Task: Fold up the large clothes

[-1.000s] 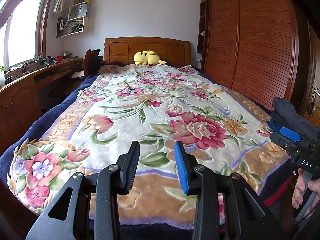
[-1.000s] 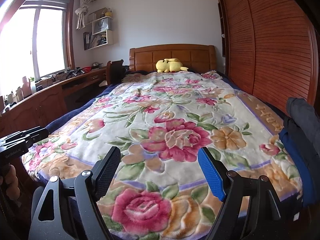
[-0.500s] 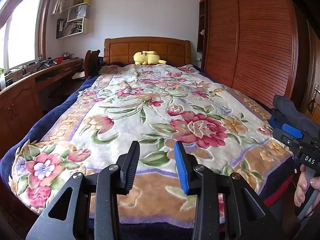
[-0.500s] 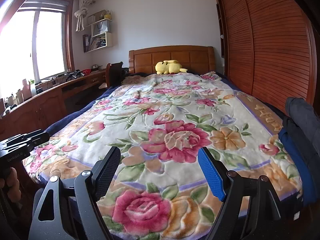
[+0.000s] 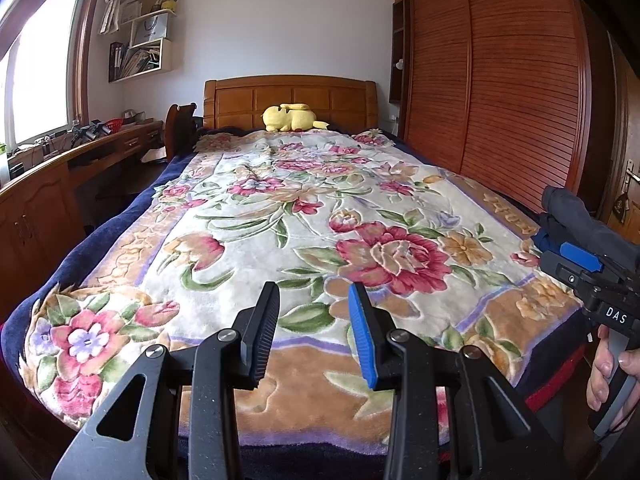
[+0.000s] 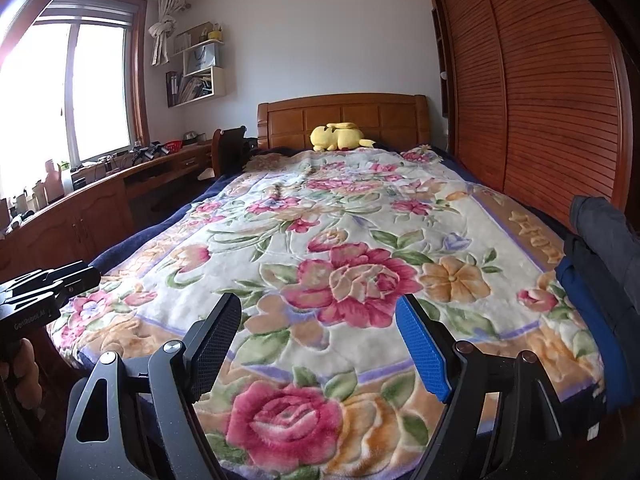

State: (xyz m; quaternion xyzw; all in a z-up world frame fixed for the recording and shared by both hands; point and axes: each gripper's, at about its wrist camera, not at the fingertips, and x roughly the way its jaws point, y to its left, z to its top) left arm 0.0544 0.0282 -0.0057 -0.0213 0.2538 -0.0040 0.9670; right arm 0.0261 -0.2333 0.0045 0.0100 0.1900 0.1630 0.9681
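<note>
A dark grey and blue garment [image 6: 596,264] lies bunched at the bed's near right corner; it also shows in the left wrist view [image 5: 576,220]. My left gripper [image 5: 314,312] is open and empty above the foot of the bed. My right gripper [image 6: 320,328] is wide open and empty, above the foot of the bed, left of the garment. Seen from the left wrist view, the right gripper [image 5: 576,262] is held close in front of the garment. The left gripper's body [image 6: 44,284] shows at the left edge of the right wrist view.
A floral blanket [image 5: 304,232] covers the bed. A yellow plush toy [image 5: 292,117] lies by the wooden headboard [image 5: 288,98]. A wooden desk [image 6: 92,196] with clutter runs along the left wall under the window. A slatted wardrobe [image 5: 500,80] lines the right wall.
Both views have shifted slightly; the bed sits a little lower in the frames. The jaws of both grippers keep the same openings.
</note>
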